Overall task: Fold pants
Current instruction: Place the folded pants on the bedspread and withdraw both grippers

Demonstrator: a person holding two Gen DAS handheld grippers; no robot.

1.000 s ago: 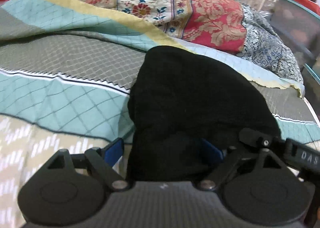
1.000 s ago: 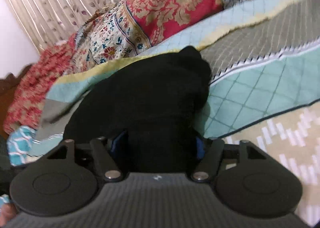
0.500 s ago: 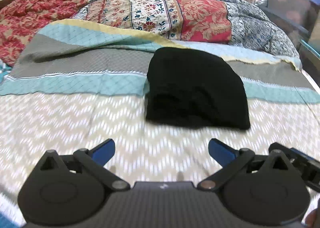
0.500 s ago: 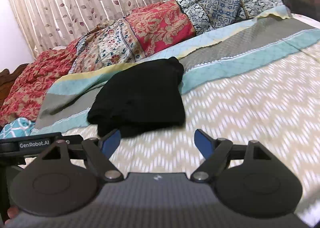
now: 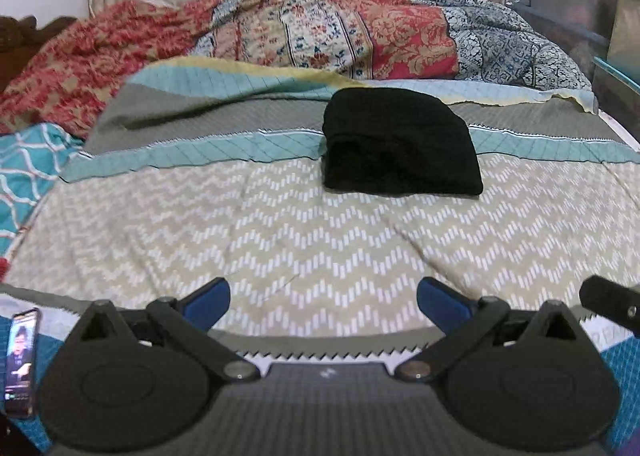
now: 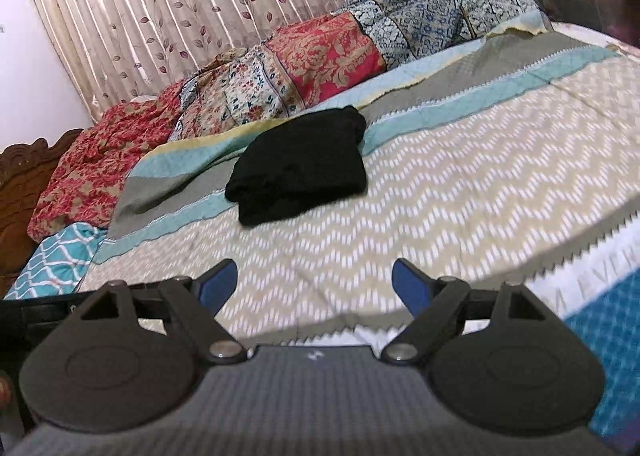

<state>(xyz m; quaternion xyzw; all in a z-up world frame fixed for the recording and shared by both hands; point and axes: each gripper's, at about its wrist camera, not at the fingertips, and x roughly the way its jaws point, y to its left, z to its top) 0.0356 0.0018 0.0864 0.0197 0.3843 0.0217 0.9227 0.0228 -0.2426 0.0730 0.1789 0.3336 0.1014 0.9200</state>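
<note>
Black folded pants (image 5: 400, 148) lie on bedspread (image 5: 304, 240), well ahead of both grippers.
Left gripper (image 5: 323, 300) angled down, spread wide, empty; right gripper (image 6: 315, 283) angled down, jaws opening, nothing between.

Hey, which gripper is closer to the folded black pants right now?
Roughly equal; I cannot tell. Left gripper and right gripper both hang open, well short of the pants.

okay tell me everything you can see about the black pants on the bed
The black pants are a plain, dark, soft-looking fabric, folded into a compact, roughly rectangular bundle with layered edges showing at one end. They lie flat on the bedspread, across its teal stripe and chevron section, in front of the patterned quilt. Nothing else touches them.
</note>
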